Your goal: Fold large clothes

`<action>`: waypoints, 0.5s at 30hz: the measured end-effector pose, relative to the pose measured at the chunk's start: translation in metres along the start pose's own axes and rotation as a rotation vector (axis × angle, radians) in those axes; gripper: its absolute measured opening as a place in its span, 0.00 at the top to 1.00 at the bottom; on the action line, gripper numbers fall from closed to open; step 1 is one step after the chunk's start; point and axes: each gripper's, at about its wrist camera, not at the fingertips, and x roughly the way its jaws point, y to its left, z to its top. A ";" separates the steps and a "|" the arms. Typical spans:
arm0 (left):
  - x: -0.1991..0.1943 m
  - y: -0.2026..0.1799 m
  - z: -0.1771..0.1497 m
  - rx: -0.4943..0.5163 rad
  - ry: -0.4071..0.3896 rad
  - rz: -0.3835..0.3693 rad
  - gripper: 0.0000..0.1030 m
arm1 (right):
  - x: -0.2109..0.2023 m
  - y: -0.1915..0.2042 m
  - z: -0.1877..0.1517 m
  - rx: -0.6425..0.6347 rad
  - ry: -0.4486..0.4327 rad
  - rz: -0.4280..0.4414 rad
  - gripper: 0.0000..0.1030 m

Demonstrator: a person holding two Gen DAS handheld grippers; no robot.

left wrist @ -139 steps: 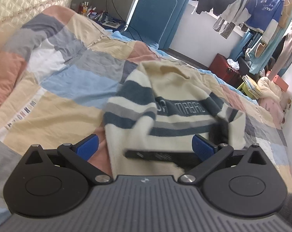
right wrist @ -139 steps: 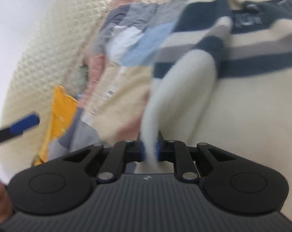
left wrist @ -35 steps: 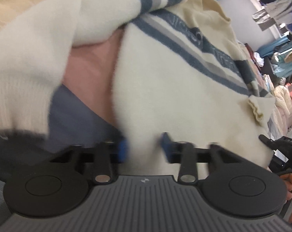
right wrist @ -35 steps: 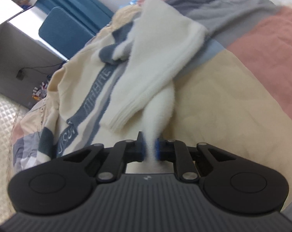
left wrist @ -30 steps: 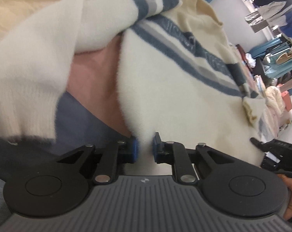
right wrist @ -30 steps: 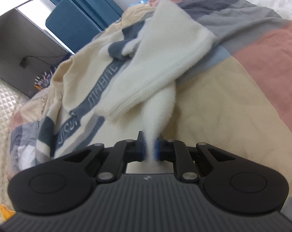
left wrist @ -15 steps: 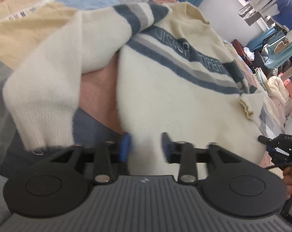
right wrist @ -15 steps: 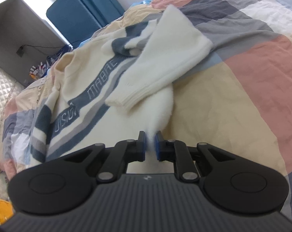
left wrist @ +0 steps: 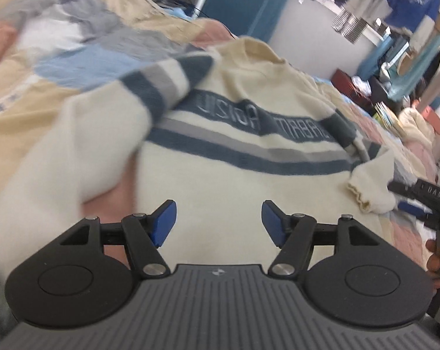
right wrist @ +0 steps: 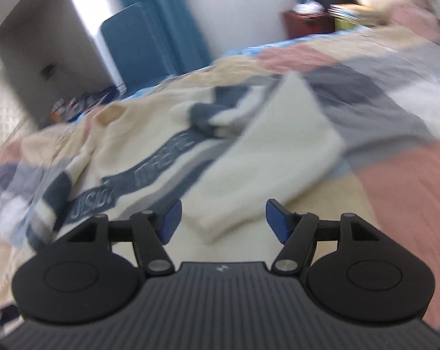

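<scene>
On the patchwork bed [left wrist: 59, 67]: spreading the striped sweater [left wrist: 234, 175] flat, letting go of its hem.
Left gripper [left wrist: 218, 218] and right gripper [right wrist: 223, 218], jaws just opening wide, holding nothing; next probably reaching for a sleeve [right wrist: 266, 157] and folding it inward.

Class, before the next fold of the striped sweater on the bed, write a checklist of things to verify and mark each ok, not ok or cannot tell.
1. Left claw free of cloth: ok, jaws have just been opening, nothing between them.
2. Right claw free of cloth: ok, jaws have just been opening, empty.
3. Sweater lying front up on the patchwork quilt: ok, lettered stripe shows.
4. Right-side sleeve folded across the body: ok.
5. Left-side sleeve folded in: not ok, it lies out on the quilt.
6. Hem straight: cannot tell, hidden below the claws.
</scene>
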 end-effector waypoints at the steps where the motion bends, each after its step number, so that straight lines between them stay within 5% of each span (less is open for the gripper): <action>1: 0.012 -0.002 0.002 0.009 0.004 -0.012 0.32 | 0.006 0.004 0.002 -0.031 0.000 0.013 0.32; 4: 0.045 -0.005 0.006 0.022 0.022 -0.043 0.32 | 0.025 0.018 0.008 -0.138 0.011 0.039 0.22; 8: 0.074 -0.003 0.006 0.068 0.023 -0.037 0.32 | 0.047 0.034 0.008 -0.292 0.008 0.019 0.21; 15: 0.103 0.003 -0.001 0.079 0.051 -0.033 0.32 | 0.081 0.044 0.000 -0.380 0.073 -0.060 0.21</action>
